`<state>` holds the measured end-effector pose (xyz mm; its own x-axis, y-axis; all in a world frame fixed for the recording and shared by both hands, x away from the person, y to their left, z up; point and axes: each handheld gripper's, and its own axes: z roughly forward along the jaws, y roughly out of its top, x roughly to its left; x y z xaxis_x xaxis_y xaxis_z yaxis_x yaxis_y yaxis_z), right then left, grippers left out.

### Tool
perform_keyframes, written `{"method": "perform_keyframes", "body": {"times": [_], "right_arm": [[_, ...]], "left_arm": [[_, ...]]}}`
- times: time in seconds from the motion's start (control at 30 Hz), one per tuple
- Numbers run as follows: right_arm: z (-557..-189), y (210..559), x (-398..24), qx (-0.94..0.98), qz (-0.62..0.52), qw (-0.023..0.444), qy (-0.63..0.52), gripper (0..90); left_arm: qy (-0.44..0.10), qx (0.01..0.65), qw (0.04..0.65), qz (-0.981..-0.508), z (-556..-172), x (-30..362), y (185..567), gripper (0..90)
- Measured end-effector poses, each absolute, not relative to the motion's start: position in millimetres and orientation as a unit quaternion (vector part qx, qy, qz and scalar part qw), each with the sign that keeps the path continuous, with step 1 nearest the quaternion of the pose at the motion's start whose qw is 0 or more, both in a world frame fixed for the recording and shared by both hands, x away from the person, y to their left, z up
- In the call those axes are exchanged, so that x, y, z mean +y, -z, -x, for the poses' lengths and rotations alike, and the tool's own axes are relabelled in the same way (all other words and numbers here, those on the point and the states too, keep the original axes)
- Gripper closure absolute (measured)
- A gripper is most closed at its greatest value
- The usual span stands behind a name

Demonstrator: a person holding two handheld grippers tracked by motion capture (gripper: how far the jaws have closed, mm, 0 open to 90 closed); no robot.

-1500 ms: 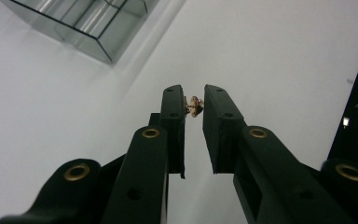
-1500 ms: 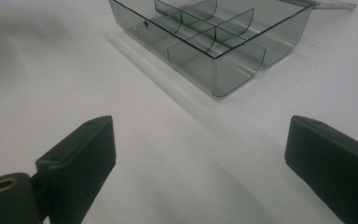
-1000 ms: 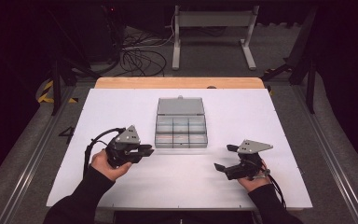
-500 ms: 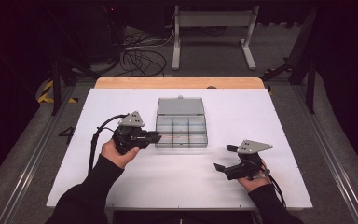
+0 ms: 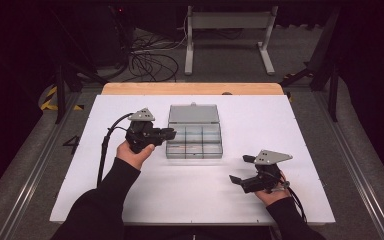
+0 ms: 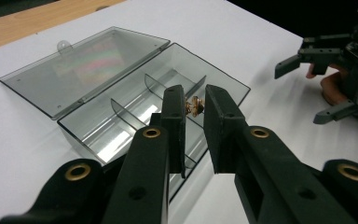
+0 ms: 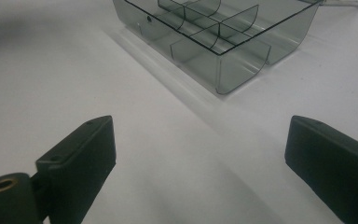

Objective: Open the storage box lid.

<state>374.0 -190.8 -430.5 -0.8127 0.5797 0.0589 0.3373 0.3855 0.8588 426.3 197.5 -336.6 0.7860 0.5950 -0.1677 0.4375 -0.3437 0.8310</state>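
A clear grey compartment box [image 5: 195, 142] lies open in the middle of the white table, its lid [image 5: 192, 114] folded flat behind it. My left gripper [image 5: 172, 133] reaches over the box's left edge. In the left gripper view it [image 6: 196, 100] is shut on a small brass part [image 6: 196, 107], held at the jaw tips above the box's [image 6: 135, 116] compartments. My right gripper [image 5: 237, 169] rests near the front right of the table, open, with nothing between its jaws [image 7: 203, 135]. The box [image 7: 214, 32] stands some way ahead of it.
The white table top [image 5: 130, 200] is edged by a wooden strip [image 5: 190, 88] at the far side. Cables [image 5: 150, 60] and a metal stand [image 5: 227, 30] sit on the floor beyond. The right gripper [image 6: 303, 91] also shows far off in the left gripper view.
My left gripper has moved away from the person and slightly right, up to the box's left edge, still holding the brass part. The right gripper has stayed put.
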Motion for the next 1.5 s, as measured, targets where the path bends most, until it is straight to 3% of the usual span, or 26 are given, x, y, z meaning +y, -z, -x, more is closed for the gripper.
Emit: {"method": "perform_keyframes", "body": {"times": [0.47, 1.5], "right_arm": [[-374.1, 430.6, -190.7, 0.824, -0.277, 0.125, -0.479, 9.2], [-374.1, 430.8, -190.3, 0.826, -0.272, 0.12, -0.48, 9.2]], "left_arm": [[-0.144, 0.302, 0.467, -0.818, -433.3, 185.2, 344.6, 78.4], [-0.122, 0.35, 0.462, -0.806, -476.9, 151.8, 393.8, 78.4]]}}
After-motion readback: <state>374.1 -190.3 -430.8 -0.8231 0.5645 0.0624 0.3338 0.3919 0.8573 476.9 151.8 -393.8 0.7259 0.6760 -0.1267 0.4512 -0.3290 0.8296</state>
